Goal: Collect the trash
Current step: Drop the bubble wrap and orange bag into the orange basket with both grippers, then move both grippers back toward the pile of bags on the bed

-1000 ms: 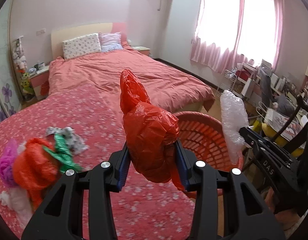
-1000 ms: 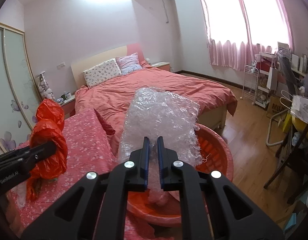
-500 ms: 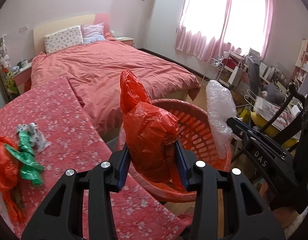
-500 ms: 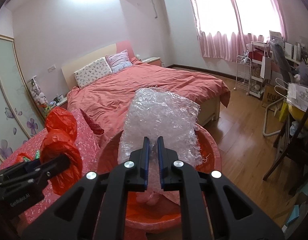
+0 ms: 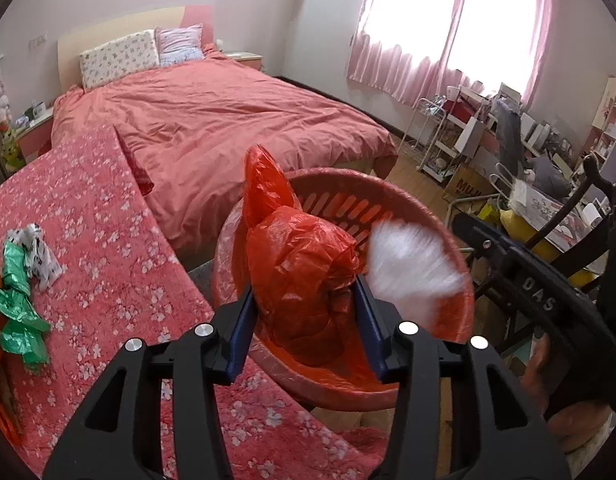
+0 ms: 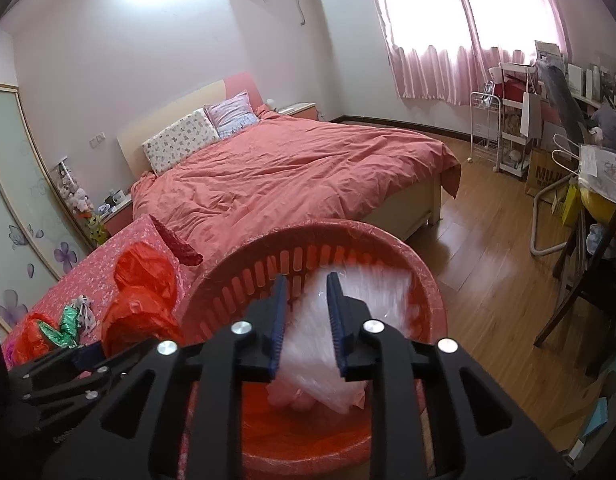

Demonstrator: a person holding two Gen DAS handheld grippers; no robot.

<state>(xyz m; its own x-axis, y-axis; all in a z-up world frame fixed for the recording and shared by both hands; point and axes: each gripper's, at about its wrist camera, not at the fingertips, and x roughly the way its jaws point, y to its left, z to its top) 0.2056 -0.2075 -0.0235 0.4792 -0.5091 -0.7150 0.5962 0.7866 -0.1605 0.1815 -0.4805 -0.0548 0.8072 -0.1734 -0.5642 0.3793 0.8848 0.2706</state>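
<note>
My left gripper (image 5: 306,312) is shut on a crumpled red plastic bag (image 5: 300,272) and holds it over the near rim of a round red slotted basket (image 5: 331,196). My right gripper (image 6: 306,308) is open above the basket (image 6: 236,280). A sheet of clear bubble wrap (image 6: 347,320) is motion-blurred below its jaws, falling into the basket; it also shows in the left wrist view (image 5: 411,268). The red bag also shows in the right wrist view (image 6: 144,300).
More trash lies on the red flowered tablecloth (image 5: 100,240) at left: a green bag (image 5: 16,304), a black-and-white bag (image 5: 38,248) and a red bag (image 6: 28,328). A bed (image 6: 288,172) stands behind. Cluttered shelves and a chair (image 6: 587,280) stand right.
My right gripper has opened and let go of the bubble wrap, which drops into the basket. Both grippers have moved closer over the basket. The left still holds the red bag.
</note>
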